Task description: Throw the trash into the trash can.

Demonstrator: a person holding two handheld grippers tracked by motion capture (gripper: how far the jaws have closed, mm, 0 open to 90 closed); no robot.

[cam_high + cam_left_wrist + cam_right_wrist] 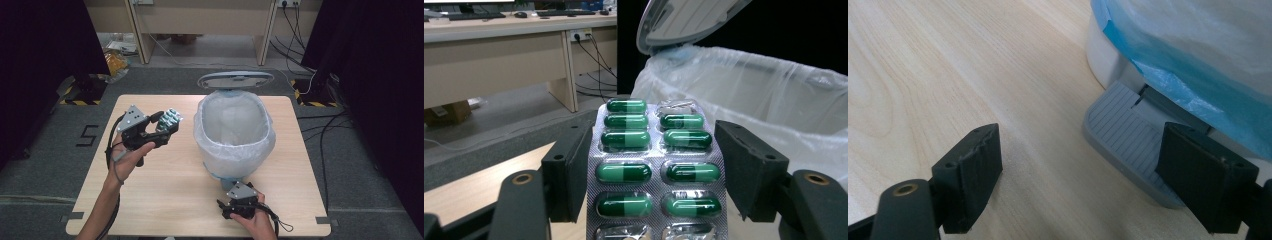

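The pill pack (656,170) sits between the jaws of the left gripper (159,126), its silver sheet of green capsules standing up toward the bin (234,131); the left jaw touches its edge, while whether the right jaw presses it I cannot tell. The left hand (127,160) holds that gripper raised above the table (165,200), just left of the bin's bag-lined rim. The left gripper view adds detail — a few pockets of the pack are already empty, and the bin's lid (684,20) stands open ahead. The right gripper (240,202), held low in the right hand (257,222), has its jaws spread wide with nothing between them — its own view shows the grey pedal (1128,145) just ahead, under the blue edge of the bag.
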